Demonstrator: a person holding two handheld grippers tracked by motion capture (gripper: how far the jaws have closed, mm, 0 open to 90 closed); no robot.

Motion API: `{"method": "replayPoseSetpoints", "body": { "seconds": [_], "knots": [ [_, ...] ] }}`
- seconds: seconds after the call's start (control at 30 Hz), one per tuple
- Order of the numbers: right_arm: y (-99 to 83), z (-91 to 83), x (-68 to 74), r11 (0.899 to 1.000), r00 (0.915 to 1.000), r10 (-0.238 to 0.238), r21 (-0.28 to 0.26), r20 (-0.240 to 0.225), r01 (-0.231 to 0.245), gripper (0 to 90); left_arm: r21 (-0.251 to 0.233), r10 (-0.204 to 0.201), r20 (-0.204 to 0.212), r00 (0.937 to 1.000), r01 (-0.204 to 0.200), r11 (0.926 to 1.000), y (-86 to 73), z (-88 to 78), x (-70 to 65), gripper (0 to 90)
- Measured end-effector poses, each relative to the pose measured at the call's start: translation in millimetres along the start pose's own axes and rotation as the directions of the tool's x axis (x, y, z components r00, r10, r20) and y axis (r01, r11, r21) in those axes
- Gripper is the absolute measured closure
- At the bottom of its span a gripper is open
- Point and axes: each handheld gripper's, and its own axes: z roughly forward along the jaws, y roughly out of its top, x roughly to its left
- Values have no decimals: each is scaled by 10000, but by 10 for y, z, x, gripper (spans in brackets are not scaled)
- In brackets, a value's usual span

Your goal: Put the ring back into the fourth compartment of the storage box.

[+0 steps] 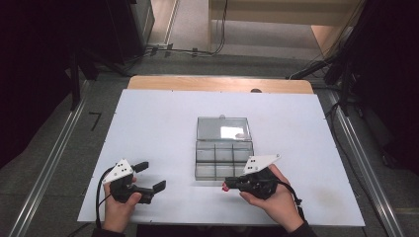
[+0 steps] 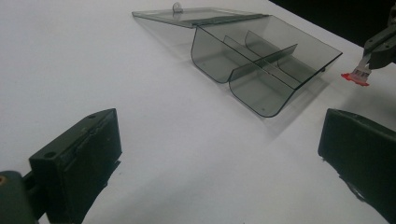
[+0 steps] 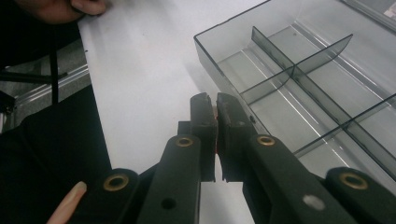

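risk first: my right gripper has its jaws pressed together on a small red piece, and only a thin red sliver of it shows between the pads in the right gripper view, so the hold looks slim. it sits just in front of the near wall of the open box, close to the table and not yet over any compartment. if i carry it forward without lifting, the piece or the jaw tips could catch that near wall and shove the light clear box back, or twist the piece out of the pinch so it drops on the table short of the box. the dividers inside are thin and set close, so a release from a tilted wrist could leave the piece straddling one or landing in the wrong cell; i cannot tell which cell it is meant for. the lid lies flat behind the tray and seems out of the way. my left gripper rests at the table's near left, well apart from the box, jaws spread wide with nothing between them, so nothing steadies the box if i bump it.
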Motion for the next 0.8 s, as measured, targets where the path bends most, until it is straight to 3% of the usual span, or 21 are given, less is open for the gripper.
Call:
{"method": "replayPoseSetpoints", "body": {
  "seconds": [0.8],
  "knots": [
    [195, 37, -31, 9999, 9999, -151, -47, 40, 151, 842, -46, -3, -16, 10000, 3, 10000, -2, -12, 4, 0]
  ]
}}
